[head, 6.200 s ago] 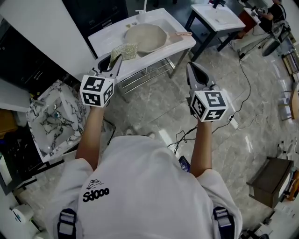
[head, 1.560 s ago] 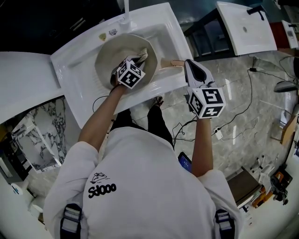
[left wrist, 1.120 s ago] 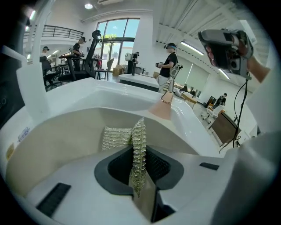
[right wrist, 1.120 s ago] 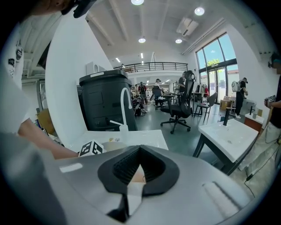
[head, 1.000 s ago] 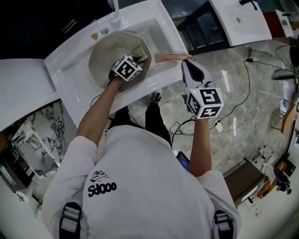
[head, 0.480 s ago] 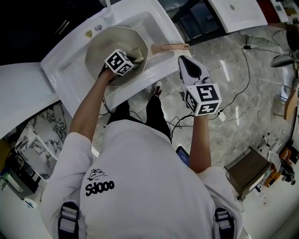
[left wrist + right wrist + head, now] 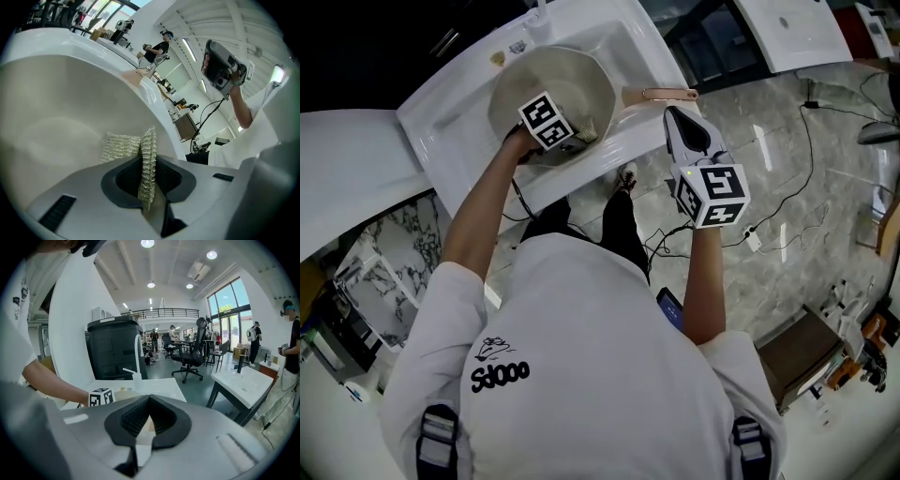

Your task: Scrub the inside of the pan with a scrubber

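2 handheld grippers work at a white sink (image 7: pixel 431 131), where a pale beige pan (image 7: pixel 581 75) sits in the basin, its copper-toned handle (image 7: pixel 661 94) reaching out over the sink's right rim. The left gripper (image 7: pixel 572 133) is down inside the pan, near the wall on the person's side, its marker cube (image 7: pixel 546 120) facing up. Seen in the left gripper view, its 2 jaws are clamped on a folded edge of a silvery-green mesh scrubber (image 7: pixel 123 146). That edge stands upright between the dark pads (image 7: pixel 171 176), while the rest of the scrubber lies flat against the pan's smooth inner surface (image 7: pixel 61 103).

The right gripper (image 7: pixel 686 131) is held in the air over the grey marble floor (image 7: pixel 787 216), just beside the sink's front edge and near the pan handle but apart from it. In the right gripper view its jaws meet at the tips with nothing between them. Beyond them show the left gripper's cube (image 7: pixel 101 397), the person's forearm (image 7: pixel 51 380), a tall black cabinet (image 7: pixel 115 350), a black office chair (image 7: pixel 192 352) and a 2nd white sink (image 7: pixel 243 378) on a dark stand. The person wears a white T-shirt (image 7: pixel 581 375). Black cables (image 7: pixel 675 253) trail across the floor by the person's feet.
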`<state>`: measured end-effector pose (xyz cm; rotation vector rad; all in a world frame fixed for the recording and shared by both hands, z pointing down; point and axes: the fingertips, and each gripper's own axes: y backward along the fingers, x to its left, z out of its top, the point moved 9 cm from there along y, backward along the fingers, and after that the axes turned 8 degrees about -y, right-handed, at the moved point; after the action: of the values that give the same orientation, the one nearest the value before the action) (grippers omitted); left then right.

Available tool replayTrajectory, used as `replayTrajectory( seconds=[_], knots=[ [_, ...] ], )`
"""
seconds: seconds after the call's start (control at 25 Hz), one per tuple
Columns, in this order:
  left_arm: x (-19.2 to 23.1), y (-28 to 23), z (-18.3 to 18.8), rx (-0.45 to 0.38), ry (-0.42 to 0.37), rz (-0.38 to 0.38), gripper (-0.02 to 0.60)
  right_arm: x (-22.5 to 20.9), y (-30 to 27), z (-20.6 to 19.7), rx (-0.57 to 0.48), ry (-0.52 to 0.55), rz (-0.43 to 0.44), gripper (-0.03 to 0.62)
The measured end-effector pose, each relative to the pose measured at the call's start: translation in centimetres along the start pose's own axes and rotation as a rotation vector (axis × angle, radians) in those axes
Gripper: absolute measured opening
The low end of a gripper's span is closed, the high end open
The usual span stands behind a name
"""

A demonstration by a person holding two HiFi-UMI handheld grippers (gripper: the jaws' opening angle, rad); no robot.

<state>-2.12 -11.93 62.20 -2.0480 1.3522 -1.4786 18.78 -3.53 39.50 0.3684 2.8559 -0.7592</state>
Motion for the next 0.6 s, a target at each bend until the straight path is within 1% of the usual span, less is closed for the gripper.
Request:
replayTrajectory(
  seconds=[0.12, 0.28, 0.36, 0.48, 0.6],
  knots=[
    [-0.4, 0.2, -0.5, 0.016, 0.027, -0.020, 0.063, 0.0, -0.6, 0.3, 0.000, 0.003, 0.020, 0.011],
    [-0.8, 0.5, -1.3, 0.071, 0.025, -0.008, 0.061, 0.0, -1.7, 0.6, 0.007, 0.016, 0.060, 0.011],
    [-1.0, 0.8, -1.8, 0.133, 0.025, -0.002, 0.061, -0.1, -2.3, 0.8, 0.015, 0.025, 0.086, 0.011],
    [-1.3, 1.4, -2.4, 0.266, 0.010, 0.009, 0.062, -0.4, -3.2, 1.2, 0.028, 0.039, 0.125, 0.011],
    [-1.6, 1.7, -2.7, 0.344, 0.003, 0.025, 0.063, -0.5, -3.9, 1.6, 0.041, 0.054, 0.161, 0.011]
  ],
)
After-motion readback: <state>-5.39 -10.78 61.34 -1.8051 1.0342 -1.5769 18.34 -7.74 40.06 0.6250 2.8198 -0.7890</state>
